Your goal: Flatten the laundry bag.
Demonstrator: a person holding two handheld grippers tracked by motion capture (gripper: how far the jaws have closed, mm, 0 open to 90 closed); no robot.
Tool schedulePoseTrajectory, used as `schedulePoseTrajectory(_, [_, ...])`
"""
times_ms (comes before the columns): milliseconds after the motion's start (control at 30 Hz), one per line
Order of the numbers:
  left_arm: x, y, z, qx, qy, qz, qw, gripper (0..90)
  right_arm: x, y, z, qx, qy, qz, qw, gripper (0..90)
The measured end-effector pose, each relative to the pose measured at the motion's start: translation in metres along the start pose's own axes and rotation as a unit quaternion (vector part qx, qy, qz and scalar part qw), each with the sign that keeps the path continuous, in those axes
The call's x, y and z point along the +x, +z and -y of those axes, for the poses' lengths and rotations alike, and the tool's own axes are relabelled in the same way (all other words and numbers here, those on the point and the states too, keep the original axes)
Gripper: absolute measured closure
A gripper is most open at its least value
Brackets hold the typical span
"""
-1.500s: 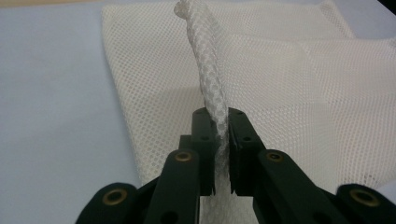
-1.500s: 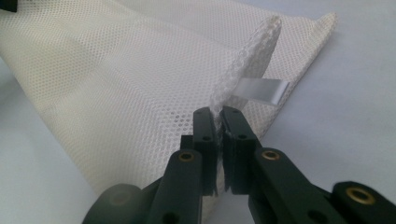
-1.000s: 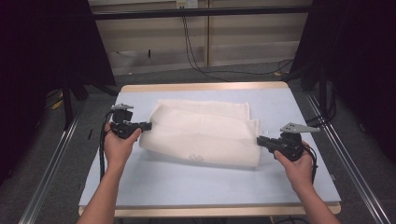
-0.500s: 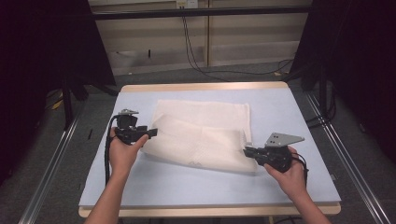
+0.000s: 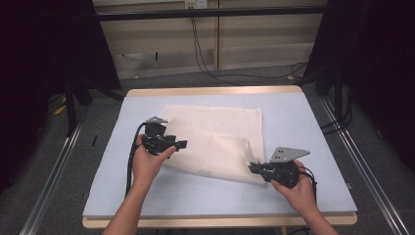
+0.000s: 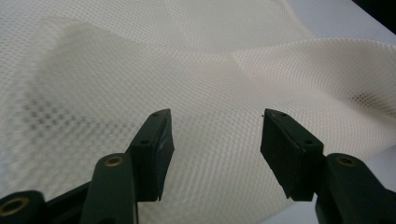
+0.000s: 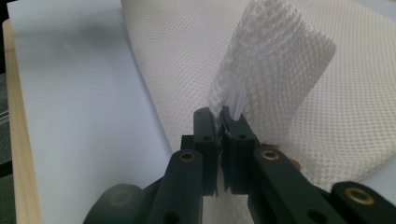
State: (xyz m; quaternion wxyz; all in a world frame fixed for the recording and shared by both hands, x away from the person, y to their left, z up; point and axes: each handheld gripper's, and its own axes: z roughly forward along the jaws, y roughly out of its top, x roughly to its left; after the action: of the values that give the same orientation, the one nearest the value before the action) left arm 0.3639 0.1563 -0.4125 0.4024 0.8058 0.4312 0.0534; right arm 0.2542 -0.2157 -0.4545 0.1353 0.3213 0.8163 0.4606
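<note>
While L gripper gapes: R gripper pinching mesh cloth, pale-blue tabletop, grey floor.

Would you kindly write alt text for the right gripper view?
The right gripper, jaws shut, pinches a raised corner of the cream mesh cloth; the rest lies flat on a pale blue table cover.

Mesh cloth cut off by left gripper view's edges, right forearm cropped at bottom
</note>
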Motion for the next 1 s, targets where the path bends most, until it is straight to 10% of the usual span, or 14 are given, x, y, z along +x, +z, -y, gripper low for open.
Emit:
schedulePoseTrajectory(500, [-0.026,0.064,-0.008,0.037,0.063,-0.006,0.9973,43.7,-0.001,0.003,0.003,0.003,0.006,-0.007,1.0,85.0])
schedulePoseTrajectory(1000, [-0.033,0.099,0.002,0.073,0.074,-0.015,0.9945,43.1,-0.001,0.003,0.005,0.002,0.008,-0.009,0.9999,84.8])
